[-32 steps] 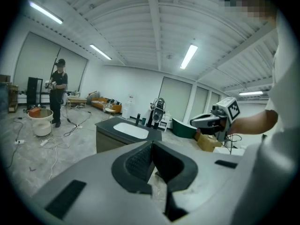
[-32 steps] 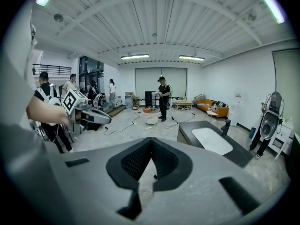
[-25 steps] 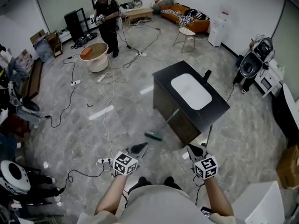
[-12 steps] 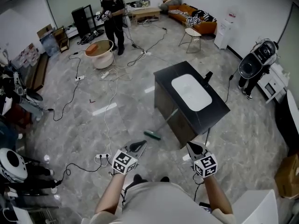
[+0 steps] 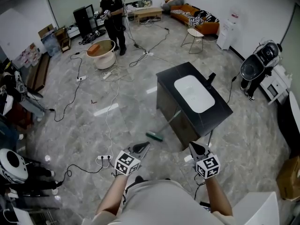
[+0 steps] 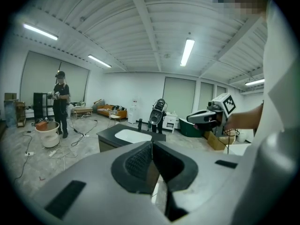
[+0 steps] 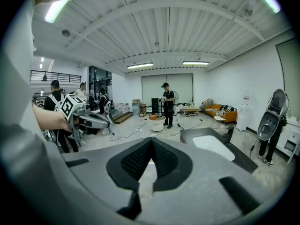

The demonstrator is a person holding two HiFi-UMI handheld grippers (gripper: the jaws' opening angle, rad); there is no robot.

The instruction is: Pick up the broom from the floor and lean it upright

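Note:
The broom (image 5: 161, 128) has a green head (image 5: 153, 136) on the floor and a pale handle slanting up against the side of the black cabinet (image 5: 165, 100). My left gripper (image 5: 142, 147) hovers just short of the broom head, shut and empty. My right gripper (image 5: 193, 146) is held near the cabinet's front corner, also shut with nothing in it. In the left gripper view the jaws (image 6: 152, 146) meet and the right gripper (image 6: 206, 118) shows beyond them. In the right gripper view the jaws (image 7: 151, 144) touch at their tips, with the left gripper (image 7: 91, 118) off to the left.
The cabinet carries a white inset basin (image 5: 194, 93). Cables and a power strip (image 5: 104, 159) trail over the grey floor. A person (image 5: 111, 15) stands at the back beside a white tub (image 5: 103, 54). An orange sofa (image 5: 197, 18) and a chair (image 5: 195, 34) stand further off.
The head view has shifted a little. Both grippers stay shut and roughly where they were. The broom has not moved. The person at the back has stepped slightly.

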